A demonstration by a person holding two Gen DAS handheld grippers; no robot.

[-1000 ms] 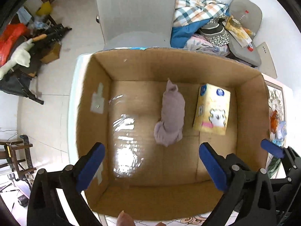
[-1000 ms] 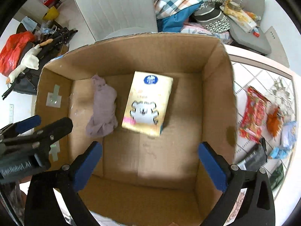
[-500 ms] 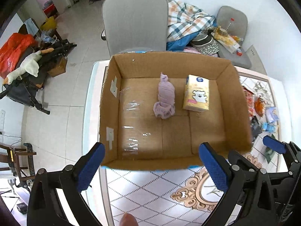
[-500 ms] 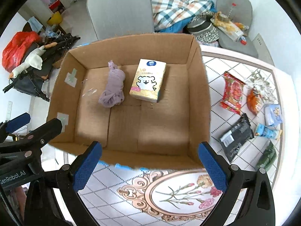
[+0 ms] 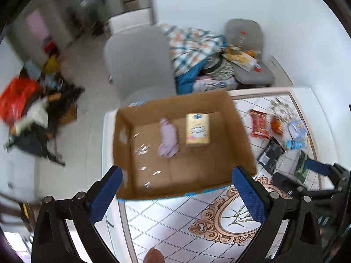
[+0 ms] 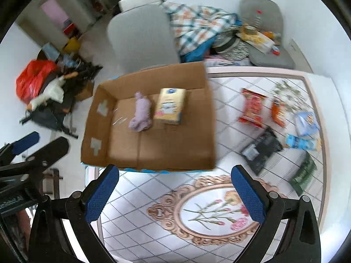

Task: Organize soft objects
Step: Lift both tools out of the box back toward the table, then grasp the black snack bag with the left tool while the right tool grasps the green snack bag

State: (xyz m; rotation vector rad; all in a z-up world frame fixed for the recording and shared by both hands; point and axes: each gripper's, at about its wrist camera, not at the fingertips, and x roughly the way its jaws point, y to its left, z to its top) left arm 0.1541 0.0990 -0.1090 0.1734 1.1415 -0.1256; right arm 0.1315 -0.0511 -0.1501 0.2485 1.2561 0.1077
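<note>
A cardboard box (image 5: 241, 131) (image 6: 210, 131) stands on the table's far left part. Inside lie a rolled lilac cloth (image 5: 167, 139) (image 6: 141, 115) and a yellow tissue pack (image 5: 197, 129) (image 6: 170, 106), side by side. My left gripper (image 5: 175, 194) is open and empty, held high above the box's near edge. My right gripper (image 6: 174, 191) is open and empty above the patterned tabletop, just in front of the box.
Several snack packets lie on the table right of the box: a red one (image 6: 251, 108), an orange one (image 6: 278, 112), a black one (image 6: 261, 149), a green one (image 6: 303, 174). A grey chair (image 6: 140, 39) stands behind the box. Clothes pile (image 6: 197, 28) beyond.
Both grippers have pulled up and back from inside the box. The box now looks smaller and the tabletop and packets have come into view. Cloth and tissue pack stay put.
</note>
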